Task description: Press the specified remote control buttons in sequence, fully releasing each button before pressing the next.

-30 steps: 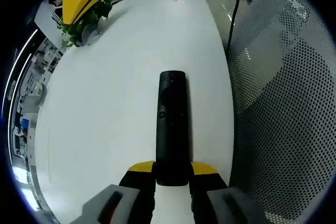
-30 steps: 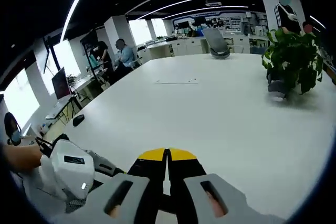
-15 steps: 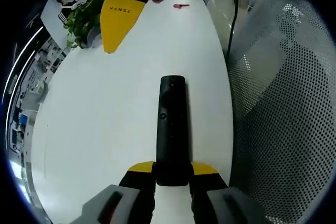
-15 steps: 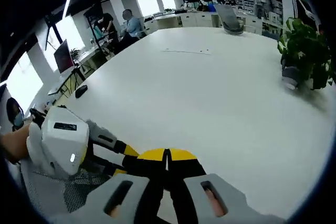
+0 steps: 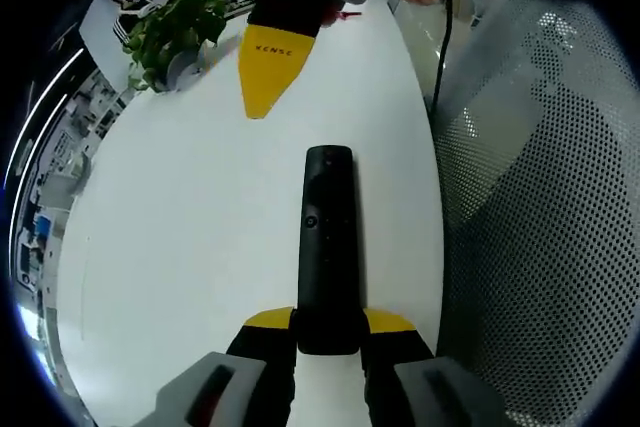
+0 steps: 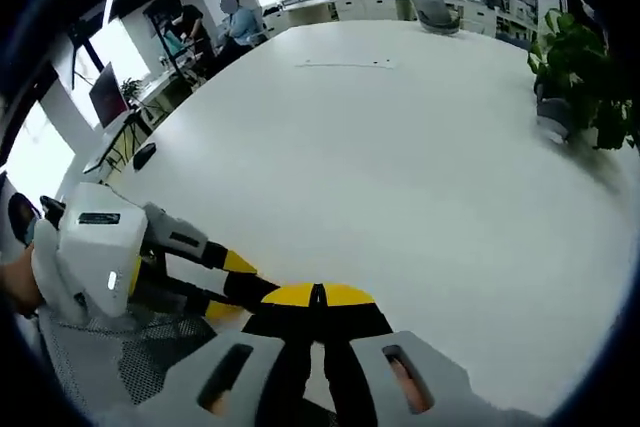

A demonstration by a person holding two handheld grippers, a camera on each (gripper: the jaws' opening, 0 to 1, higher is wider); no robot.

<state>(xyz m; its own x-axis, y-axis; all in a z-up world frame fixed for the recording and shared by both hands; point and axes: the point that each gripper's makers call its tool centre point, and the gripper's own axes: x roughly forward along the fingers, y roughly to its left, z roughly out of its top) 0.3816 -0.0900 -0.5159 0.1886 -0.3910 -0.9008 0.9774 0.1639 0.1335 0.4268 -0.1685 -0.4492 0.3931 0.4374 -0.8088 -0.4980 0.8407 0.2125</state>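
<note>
Remote control [image 5: 328,247] lies lengthwise up the middle of the left gripper view, black and slim, its near end clamped between the yellow-tipped jaws of the left gripper [image 5: 328,325] at the bottom centre. Its far end points up the frame over the white table [image 5: 180,247], with its buttons facing the camera. To the right of it a perforated mesh surface [image 5: 540,207] fills that side of the frame.

From the top centre of the same view the right gripper [image 5: 268,77] reaches down, its yellow tip narrowed to a single point with the jaws pressed together on nothing. That tip hangs above the table, well apart from the far end of the remote control and slightly to the left of it. A potted plant [image 5: 175,32] stands in the upper left, and a small red item [image 5: 345,13] lies near the top.

In the right gripper view the closed yellow jaw tips sit at the bottom centre, the left gripper enters from the lower left, and the plant stands at the right edge.

Judging from this, the remote is secured and steadied, but no button is being pressed. Whether any press in the sequence is already done cannot be told; the tip has yet to be brought onto a target button.
</note>
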